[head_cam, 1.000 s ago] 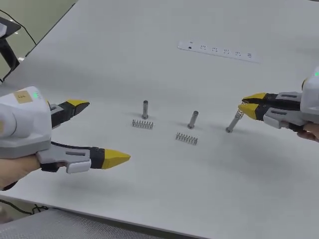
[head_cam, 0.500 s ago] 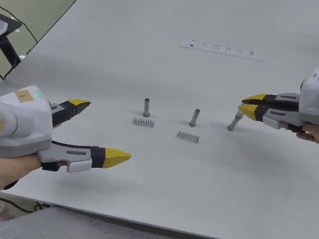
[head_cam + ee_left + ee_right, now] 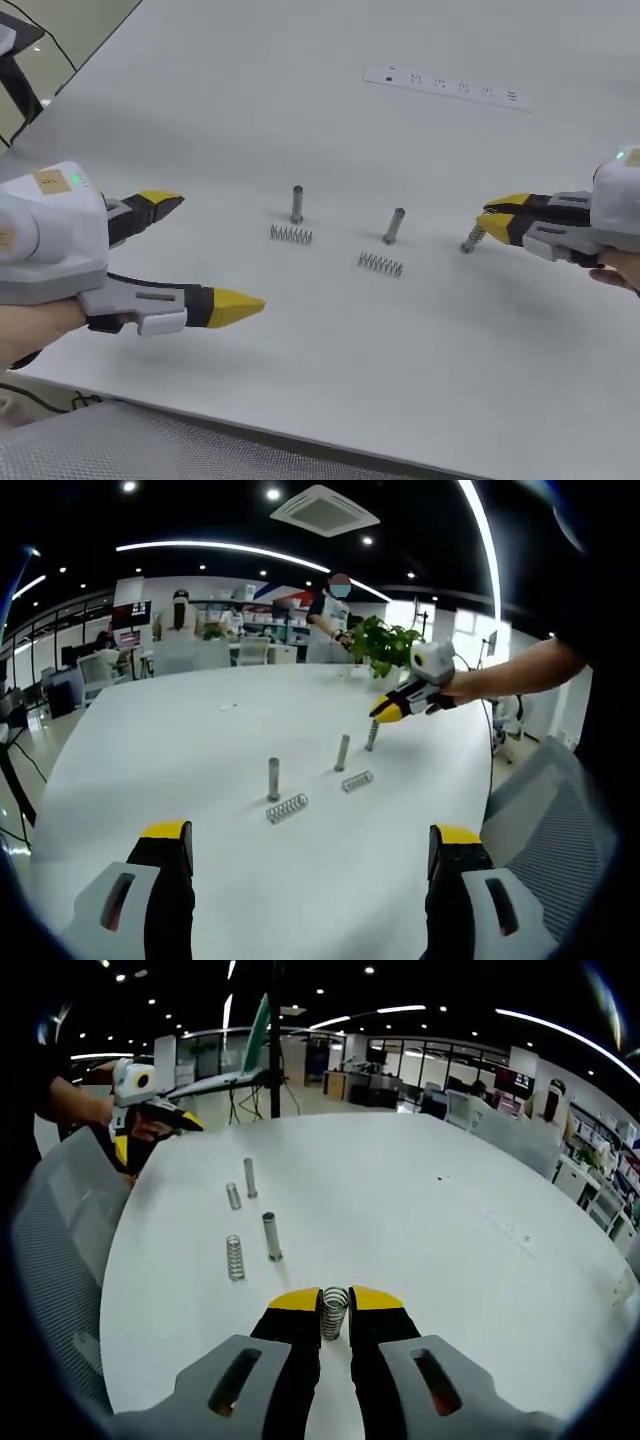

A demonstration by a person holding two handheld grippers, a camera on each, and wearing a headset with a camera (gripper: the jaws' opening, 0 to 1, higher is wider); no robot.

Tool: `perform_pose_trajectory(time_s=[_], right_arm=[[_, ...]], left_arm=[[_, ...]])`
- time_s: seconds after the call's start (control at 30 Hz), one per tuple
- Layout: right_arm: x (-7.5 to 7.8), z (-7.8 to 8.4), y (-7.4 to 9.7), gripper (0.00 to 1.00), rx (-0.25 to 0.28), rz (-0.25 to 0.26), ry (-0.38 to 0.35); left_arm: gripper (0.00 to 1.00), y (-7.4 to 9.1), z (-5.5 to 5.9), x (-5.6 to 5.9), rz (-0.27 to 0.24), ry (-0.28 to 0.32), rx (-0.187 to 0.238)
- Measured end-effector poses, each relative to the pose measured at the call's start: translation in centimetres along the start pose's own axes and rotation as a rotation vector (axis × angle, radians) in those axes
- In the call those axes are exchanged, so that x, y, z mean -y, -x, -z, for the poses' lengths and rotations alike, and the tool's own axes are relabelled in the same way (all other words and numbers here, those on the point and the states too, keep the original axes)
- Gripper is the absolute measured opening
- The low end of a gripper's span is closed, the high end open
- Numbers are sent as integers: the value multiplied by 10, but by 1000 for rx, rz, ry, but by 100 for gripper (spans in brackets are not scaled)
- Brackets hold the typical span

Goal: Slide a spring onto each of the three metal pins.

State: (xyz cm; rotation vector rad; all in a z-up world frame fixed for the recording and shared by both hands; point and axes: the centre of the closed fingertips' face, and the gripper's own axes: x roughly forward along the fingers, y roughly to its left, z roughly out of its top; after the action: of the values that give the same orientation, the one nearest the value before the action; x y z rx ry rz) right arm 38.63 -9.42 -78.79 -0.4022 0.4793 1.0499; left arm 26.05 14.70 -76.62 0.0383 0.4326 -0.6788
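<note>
Your right gripper point(image 3: 492, 215) pinches spring point(image 3: 335, 1315) at leaning rightmost pin point(image 3: 466, 245), likely to work coil down shaft. Your left gripper point(image 3: 210, 252) hovers spread wide, well clear. Left spring point(image 3: 291, 234) lies beside upright left pin point(image 3: 297, 203), middle spring point(image 3: 380, 264) beside middle pin point(image 3: 395, 225), both unthreaded. Power strip point(image 3: 441, 87) sits far back on table point(image 3: 300, 380); approach looks unobstructed.

White table point(image 3: 400, 350); white power strip point(image 3: 442, 86) lying flat near its far edge; leafy potted plant point(image 3: 385, 645) beyond the table.
</note>
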Motion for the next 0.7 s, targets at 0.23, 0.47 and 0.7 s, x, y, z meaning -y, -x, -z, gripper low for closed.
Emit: perform_pose_trajectory(time_s=[0.23, 0.47, 0.7], right_arm=[[-1, 10, -8, 8, -19, 5, -16], [-3, 14, -11, 8, -28, 13, -29], [-4, 14, -11, 8, -33, 11, -48]], left_arm=[[95, 1, 1, 1, 1, 0, -3], [95, 2, 2, 1, 0, 1, -7], [94, 2, 2, 2, 1, 3, -7]])
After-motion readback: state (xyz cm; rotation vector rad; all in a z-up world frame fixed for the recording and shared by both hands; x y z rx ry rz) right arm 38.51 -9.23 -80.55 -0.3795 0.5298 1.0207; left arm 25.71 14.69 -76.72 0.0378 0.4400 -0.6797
